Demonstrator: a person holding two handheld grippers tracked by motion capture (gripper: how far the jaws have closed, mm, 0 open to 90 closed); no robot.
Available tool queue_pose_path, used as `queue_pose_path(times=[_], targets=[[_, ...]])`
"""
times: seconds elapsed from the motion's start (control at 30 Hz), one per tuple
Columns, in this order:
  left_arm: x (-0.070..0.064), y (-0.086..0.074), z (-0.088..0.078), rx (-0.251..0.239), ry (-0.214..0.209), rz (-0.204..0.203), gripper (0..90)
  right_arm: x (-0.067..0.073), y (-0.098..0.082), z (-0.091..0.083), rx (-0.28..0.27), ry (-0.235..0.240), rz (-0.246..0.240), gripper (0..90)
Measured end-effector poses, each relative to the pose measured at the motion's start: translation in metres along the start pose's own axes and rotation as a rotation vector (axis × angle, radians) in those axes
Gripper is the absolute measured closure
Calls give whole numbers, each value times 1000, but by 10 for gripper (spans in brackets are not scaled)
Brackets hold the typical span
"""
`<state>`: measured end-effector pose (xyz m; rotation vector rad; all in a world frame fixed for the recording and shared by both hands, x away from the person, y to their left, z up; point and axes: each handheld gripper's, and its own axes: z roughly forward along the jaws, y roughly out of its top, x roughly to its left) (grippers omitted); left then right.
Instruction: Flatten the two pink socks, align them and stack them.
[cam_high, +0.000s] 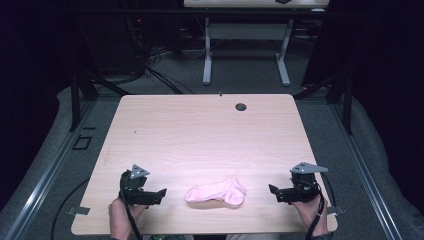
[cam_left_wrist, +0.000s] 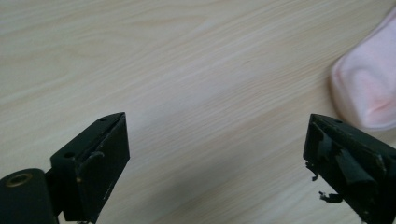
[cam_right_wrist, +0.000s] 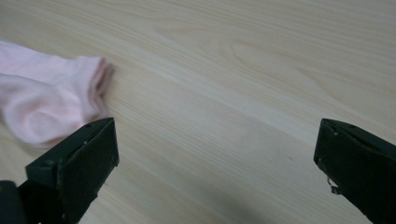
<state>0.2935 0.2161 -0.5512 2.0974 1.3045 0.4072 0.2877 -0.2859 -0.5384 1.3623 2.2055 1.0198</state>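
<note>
Holding my left claw (cam_high: 159, 192) and right claw (cam_high: 274, 190) wide and empty on either side of the pink sock (cam_high: 216, 192), I judge the fold finished: it lies doubled near the worktop's (cam_high: 200, 135) front edge, apart from both. Next I would likely pull clear or reach in again. No writing is readable anywhere.

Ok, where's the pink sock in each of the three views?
High view: the pink sock lies near the table's front edge, between both claws.
Left gripper view: at the right edge, above the right jaw.
Right gripper view: at the left edge, above the left jaw.
Shared landmark: the wood-grain tabletop.
</note>
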Motion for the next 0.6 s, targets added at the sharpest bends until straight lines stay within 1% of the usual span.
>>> queue_pose_path(times=[0.07, 0.1, 0.17, 0.23, 0.33, 0.37, 0.4, 0.47, 0.5, 0.53, 0.6], targets=[[6, -7, 5, 10, 12, -19, 40, -9, -7, 2, 16, -20, 17, 0], [9, -10, 9, 13, 19, -25, 29, -12, -11, 4, 13, -28, 30, 0], [12, -15, 13, 10, 28, -39, 15, -18, -18, 10, 28, -39, 51, 0], [15, -19, 17, 8, 36, -46, 2, -22, -22, 14, 37, -46, 56, 0], [17, -24, 21, 4, 54, -46, 2, -26, -27, 19, 46, -60, 59, 0], [18, -25, 22, -5, 64, -43, 2, -27, -29, 21, 45, -72, 61, 0], [18, -25, 22, -8, 68, -43, 1, -27, -30, 22, 52, -75, 59, 0], [19, -25, 22, -15, 72, -40, 1, -28, -32, 25, 46, -77, 69, 0], [19, -25, 23, -17, 79, -34, 1, -29, -33, 26, 44, -74, 66, 0], [19, -25, 23, -18, 81, -33, 0, -29, -34, 28, 53, -76, 71, 0], [18, -26, 25, -26, 94, -26, 0, -29, -35, 29, 44, -84, 66, 0]])
